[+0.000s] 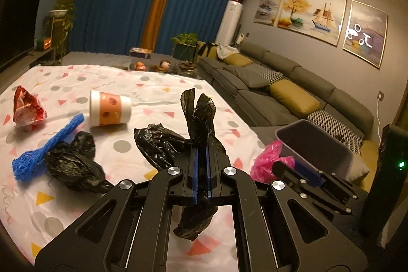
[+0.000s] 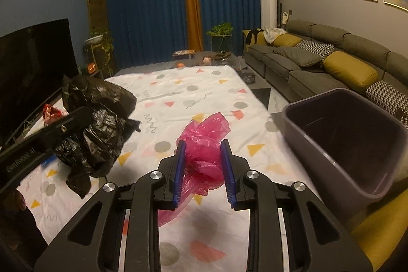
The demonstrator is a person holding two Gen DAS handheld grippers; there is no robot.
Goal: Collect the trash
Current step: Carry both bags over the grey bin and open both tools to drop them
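My left gripper (image 1: 201, 148) is shut on a crumpled black plastic bag (image 1: 197, 114), which sticks up past the pads and hangs below them. The same bag (image 2: 99, 119) bulges at the left of the right wrist view. My right gripper (image 2: 202, 145) is shut on a pink plastic bag (image 2: 204, 134), held just above the patterned white cloth (image 2: 178, 91). In the left wrist view that gripper (image 1: 280, 166) and the pink bag (image 1: 266, 158) sit beside a grey bin (image 1: 306, 122). The bin (image 2: 288, 108) stands to the right, its inside dark.
On the cloth lie a paper cup (image 1: 109, 107) on its side, a red wrapper (image 1: 26, 106), a blue net (image 1: 48, 147) and another black bag (image 1: 74, 162). A grey sofa (image 1: 280, 93) runs along the right. A dark TV (image 2: 30, 63) stands at the left.
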